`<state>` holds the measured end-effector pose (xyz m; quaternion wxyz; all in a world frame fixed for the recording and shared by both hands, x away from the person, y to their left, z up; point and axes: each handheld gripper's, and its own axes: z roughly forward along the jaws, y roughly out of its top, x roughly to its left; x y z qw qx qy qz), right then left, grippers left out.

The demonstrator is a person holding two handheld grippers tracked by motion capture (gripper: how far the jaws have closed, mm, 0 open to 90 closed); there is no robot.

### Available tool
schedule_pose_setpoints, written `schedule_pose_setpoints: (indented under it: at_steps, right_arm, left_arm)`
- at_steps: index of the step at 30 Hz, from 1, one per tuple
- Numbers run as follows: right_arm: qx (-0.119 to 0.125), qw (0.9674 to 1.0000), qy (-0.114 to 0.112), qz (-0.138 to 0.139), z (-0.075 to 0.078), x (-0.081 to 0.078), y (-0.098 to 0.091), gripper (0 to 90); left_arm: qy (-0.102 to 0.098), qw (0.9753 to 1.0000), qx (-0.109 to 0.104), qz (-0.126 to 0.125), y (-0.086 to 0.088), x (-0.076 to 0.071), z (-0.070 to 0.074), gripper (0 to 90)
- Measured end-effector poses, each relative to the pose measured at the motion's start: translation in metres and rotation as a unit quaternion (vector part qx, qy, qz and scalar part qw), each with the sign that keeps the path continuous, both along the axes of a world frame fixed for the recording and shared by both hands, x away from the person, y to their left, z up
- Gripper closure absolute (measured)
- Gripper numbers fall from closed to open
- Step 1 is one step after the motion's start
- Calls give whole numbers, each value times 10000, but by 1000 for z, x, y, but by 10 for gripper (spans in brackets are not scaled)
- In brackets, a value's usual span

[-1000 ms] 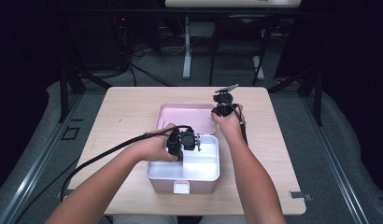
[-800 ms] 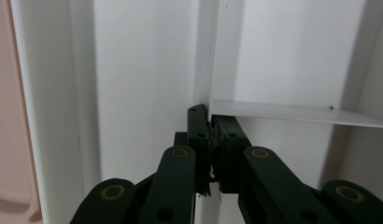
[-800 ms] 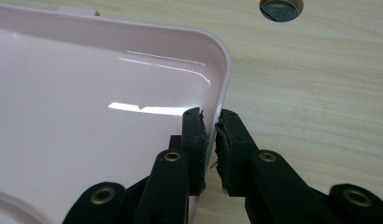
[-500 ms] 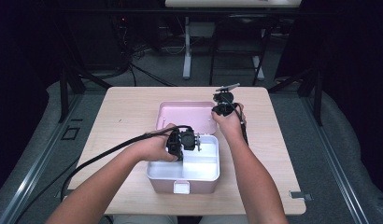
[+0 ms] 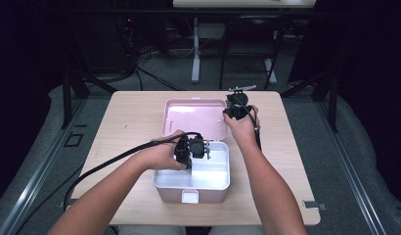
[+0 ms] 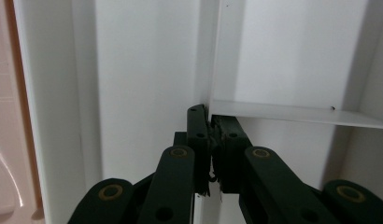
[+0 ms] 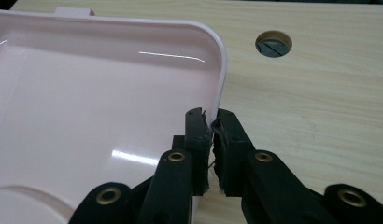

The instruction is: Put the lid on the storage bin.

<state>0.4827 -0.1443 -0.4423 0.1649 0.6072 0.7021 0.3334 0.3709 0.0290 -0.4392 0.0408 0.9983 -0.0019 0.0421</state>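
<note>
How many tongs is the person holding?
2. The left tongs are down inside the white box, pinching its thin divider wall. The right tongs pinch the edge of the pink lid.

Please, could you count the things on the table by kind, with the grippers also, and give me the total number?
Box with white inside: 1
Pink lid: 1
Grippers: 2, the left gripper shut on the box's white divider, the right gripper shut on the lid's edge
Total: 4
</note>
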Motion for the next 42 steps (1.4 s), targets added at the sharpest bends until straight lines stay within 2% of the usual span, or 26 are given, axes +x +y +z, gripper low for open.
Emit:
schedule_pose_setpoints:
  at_steps: [5,7,10,12,14,15,17,21,24,26,27,30,32,33,38,40,41,42]
  right_arm:
    - [-9,9998,-210,25,7,-6,-1,849]
    - [-7,9995,-300,31,11,-10,-1,852]
    - [18,9991,-421,69,16,-14,-2,853]
    - [7,9990,-451,79,17,-15,-2,853]
    - [-5,9987,-503,100,18,-16,-2,854]
    - [-5,9987,-503,100,18,-16,-2,854]
    - [10,9986,-516,107,18,-16,-2,853]
    - [5,9985,-533,114,18,-16,-2,853]
    - [5,9983,-563,130,19,-17,-2,854]
    - [8,9982,-580,125,19,-18,-2,854]
    - [5,9982,-591,128,20,-18,-2,854]
    - [0,9980,-623,140,20,-19,-2,854]
    - [29,9979,-636,142,21,-20,-3,854]
    - [29,9979,-636,142,21,-20,-3,854]
    - [28,9977,-655,154,23,-22,-3,854]
    - [33,9975,-680,170,23,-23,-3,854]
    - [33,9975,-680,170,23,-23,-3,854]
    - [37,9975,-685,169,23,-23,-3,854]
  left_arm:
    - [-172,9998,-11,-30,1,-3,0,838]
    - [-253,9997,-61,-15,2,-3,0,793]
    - [-204,9992,-269,196,8,0,0,729]
    - [-185,9989,-337,252,10,0,1,725]
    - [-285,9983,-391,310,13,0,1,687]
    - [-285,9983,-391,310,13,0,1,682]
    - [-340,9975,-521,343,15,-2,2,679]
    - [-269,9966,-674,400,21,-1,10,662]
    - [-245,9948,-859,484,28,1,17,656]
    - [-237,9928,-1027,562,33,2,22,653]
    - [-241,9905,-1172,677,37,3,25,648]
    - [-311,9858,-1398,872,44,6,30,652]
    - [-330,9813,-1591,1031,48,8,31,661]
    - [-381,9799,-1634,1084,50,9,31,661]
    - [-597,9689,-1943,1410,57,15,34,663]
    - [-630,9634,-2090,1556,60,18,35,663]
    - [-651,9627,-2107,1568,61,19,36,663]
    - [-681,9607,-2150,1618,63,20,36,663]
